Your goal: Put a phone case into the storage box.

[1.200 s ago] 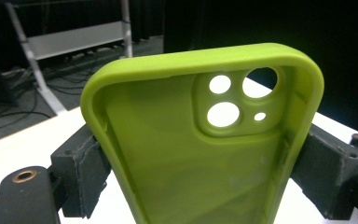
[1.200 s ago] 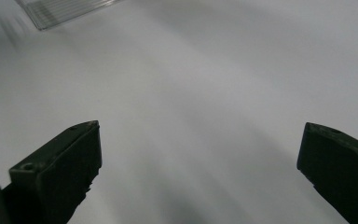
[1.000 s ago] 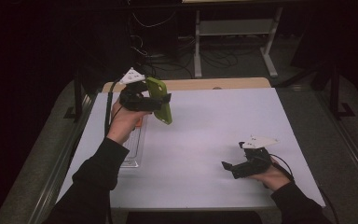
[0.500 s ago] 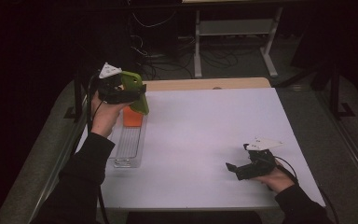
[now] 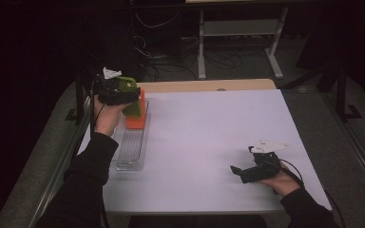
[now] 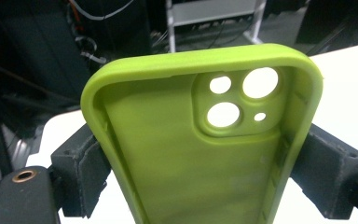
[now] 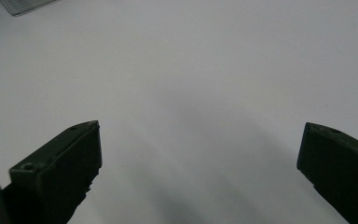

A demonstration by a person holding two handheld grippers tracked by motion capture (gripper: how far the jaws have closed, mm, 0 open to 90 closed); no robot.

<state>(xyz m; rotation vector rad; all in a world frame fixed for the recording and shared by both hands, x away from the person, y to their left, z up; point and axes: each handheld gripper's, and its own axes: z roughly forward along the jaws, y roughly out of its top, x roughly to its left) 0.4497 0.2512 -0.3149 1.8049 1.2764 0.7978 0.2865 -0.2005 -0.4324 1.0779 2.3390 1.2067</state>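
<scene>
The white tabletop (image 5: 209,142) spreads out ahead of me, with a strip of bare wood along its far edge. Along its left side lies a clear ribbed tray (image 5: 132,149), long and narrow, and an orange phone case (image 5: 135,121) stands at the tray's far end.

My left tool (image 5: 123,92) hangs above that far end of the tray, clamped on a green phone case (image 5: 132,97). In the left gripper view the jaws press on the two long edges of the green phone case (image 6: 191,154), its hollow inner side faces the camera and the camera cut-outs sit at the upper end, pointing away from me. From above, the green case hangs just over the orange one, and I cannot tell whether they touch.

My right tool (image 5: 240,171) rests low near the right front part of the tabletop, well apart from the tray. Its jaws stand wide apart (image 7: 200,154) with bare white surface between them.
</scene>
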